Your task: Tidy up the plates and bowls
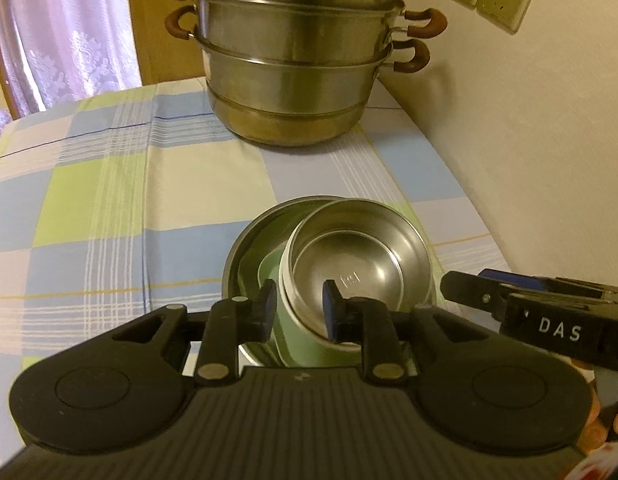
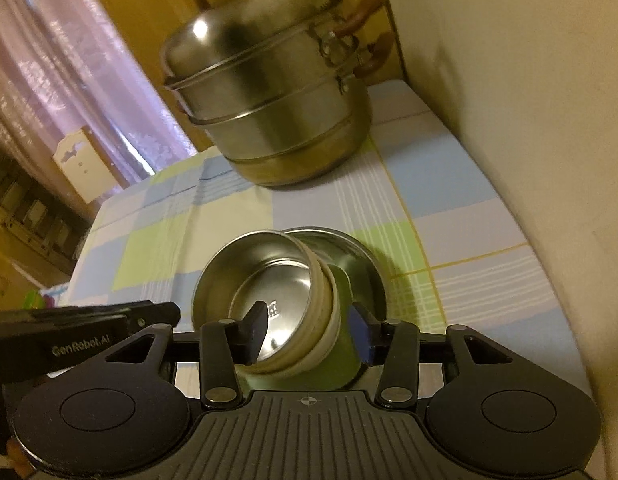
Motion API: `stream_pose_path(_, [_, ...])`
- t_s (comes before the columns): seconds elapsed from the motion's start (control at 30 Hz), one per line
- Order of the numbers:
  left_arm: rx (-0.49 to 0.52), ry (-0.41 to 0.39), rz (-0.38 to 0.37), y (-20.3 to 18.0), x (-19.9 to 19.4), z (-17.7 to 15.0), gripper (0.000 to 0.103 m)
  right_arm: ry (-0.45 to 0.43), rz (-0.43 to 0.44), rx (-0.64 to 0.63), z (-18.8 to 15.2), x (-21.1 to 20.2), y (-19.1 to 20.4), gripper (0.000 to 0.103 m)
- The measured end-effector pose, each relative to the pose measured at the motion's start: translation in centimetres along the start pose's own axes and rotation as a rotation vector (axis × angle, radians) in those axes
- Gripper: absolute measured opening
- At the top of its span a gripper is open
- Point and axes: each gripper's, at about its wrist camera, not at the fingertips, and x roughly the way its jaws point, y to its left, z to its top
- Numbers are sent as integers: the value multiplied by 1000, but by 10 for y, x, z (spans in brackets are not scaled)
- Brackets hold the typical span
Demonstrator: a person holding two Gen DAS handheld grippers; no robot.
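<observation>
**A:** Biggest thing up there is the steel steamer pot (image 1: 297, 60), stacked tiers and a lid, at twelve o'clock on the checked tablecloth (image 1: 109, 200), hard against the wall. Nobody is touching it.

**B:** And the dishes?

**A:** Near the middle, at about six o'clock from the pot. A wide steel plate (image 1: 245, 248) lies flat on the cloth, and a green-sided steel bowl (image 1: 361, 256) sits in it, tipped on a slant rather than level.

**B:** So the nesting is done?

**A:** Mostly, I'd say. The bowl is inside the plate, but it leans. It wants settling flat, or the pair moving somewhere; I see no other loose dishes.

**B:** The grippers?

**A:** The left gripper (image 1: 299, 312) straddles the bowl's near rim, one pad outside the green wall, one inside, with a gap showing, so it looks slack, not pinching. The right gripper (image 2: 309, 332) stands at three o'clock of it, jaws parted wider around the rim, gripping nothing. Neither seems to carry the bowl.
</observation>
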Motion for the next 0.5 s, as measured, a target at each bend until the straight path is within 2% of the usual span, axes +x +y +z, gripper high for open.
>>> stream_pose_path(0.27, [37, -83, 50, -10, -49, -38, 34, -43, -21, -151, -36, -31, 19, 46])
stream_pose_path(0.5, [79, -151, 86, -14, -88, -71, 38, -39, 20, -134, -68, -52, 25, 46])
